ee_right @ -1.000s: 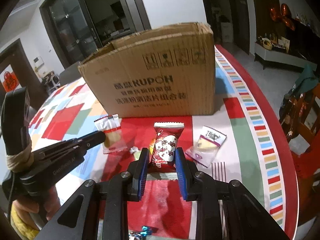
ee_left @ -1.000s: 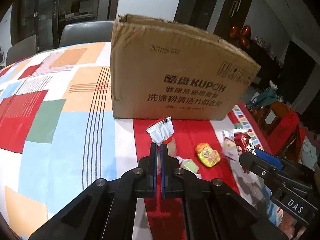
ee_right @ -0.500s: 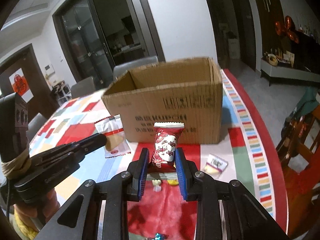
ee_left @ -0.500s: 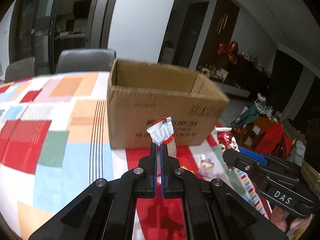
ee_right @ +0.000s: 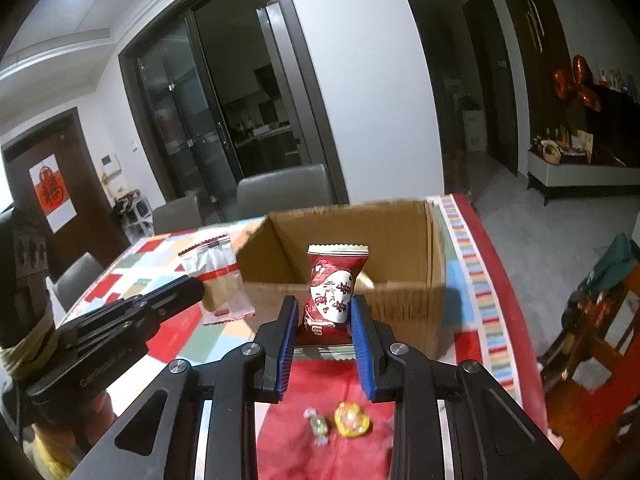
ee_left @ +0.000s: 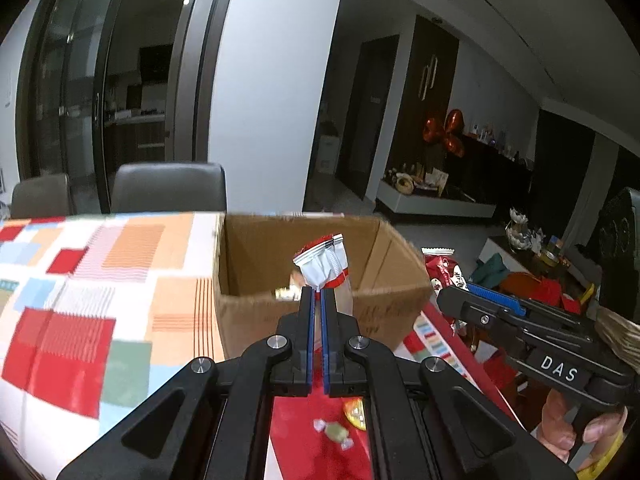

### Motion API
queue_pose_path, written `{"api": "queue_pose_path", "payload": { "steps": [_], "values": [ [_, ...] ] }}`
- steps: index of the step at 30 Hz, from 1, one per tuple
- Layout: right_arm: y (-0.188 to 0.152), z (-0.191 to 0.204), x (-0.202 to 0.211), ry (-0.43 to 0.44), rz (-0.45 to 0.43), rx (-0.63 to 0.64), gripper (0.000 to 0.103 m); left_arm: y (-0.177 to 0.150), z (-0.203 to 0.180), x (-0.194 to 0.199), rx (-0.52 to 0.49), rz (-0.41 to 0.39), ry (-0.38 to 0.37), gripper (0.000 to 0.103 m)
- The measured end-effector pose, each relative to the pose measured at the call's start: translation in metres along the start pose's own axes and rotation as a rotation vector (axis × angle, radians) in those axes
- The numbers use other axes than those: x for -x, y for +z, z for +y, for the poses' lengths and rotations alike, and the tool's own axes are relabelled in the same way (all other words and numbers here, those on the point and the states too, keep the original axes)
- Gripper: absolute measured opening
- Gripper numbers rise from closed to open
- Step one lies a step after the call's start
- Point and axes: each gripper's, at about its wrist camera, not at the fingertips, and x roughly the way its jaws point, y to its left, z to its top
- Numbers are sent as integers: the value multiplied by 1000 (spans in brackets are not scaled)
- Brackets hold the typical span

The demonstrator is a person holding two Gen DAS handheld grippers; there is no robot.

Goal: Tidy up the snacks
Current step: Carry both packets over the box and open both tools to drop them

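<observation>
1. The red snack packet (ee_right: 332, 294) stands upright between the jaws of the right gripper (ee_right: 324, 320), which grasp it by its lower half. It looks light and puffy, a soft pillow pack with crimped ends, so I judge that a hard squeeze can crush what is inside. The lower body, where the jaws press now, seems a good place to hold it.

2. The white packet with red edge (ee_left: 322, 266) is pinched by the left gripper (ee_left: 317, 312), whose jaws are clenched almost fully on the thin film. It sticks up just beyond the jaw tips. The film is probably slippery and limp. In the right wrist view, the heavier part with the biscuit hangs under the jaws, so the packet may swing.

3. The cardboard box (ee_right: 400, 240) is open on top and stands just beyond both pairs of jaws, a little lower than their tips. Inside, I see at least one small wrapped thing (ee_left: 285, 293) near the front wall; the rest of the floor is hidden.

4. Below the jaws, on the red part of the counter (ee_right: 352, 456), lie a small clear-wrapped candy (ee_right: 318, 426) and a yellow wrapped snack (ee_right: 352, 420), side by side and not touching. They are not yet in the box.
</observation>
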Motion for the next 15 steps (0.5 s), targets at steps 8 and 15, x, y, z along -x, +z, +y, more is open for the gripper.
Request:
{"api": "queue_pose_path", "payload": {
  "steps": [8,15],
  "values": [
    [29,-5,-11,-5,-20,27,28,25,0,-10,-30,-34,16,4],
    [48,-14,-32,-10,-8,30,28,38,3,-33,-32,-9,27,4]
  ]
}}
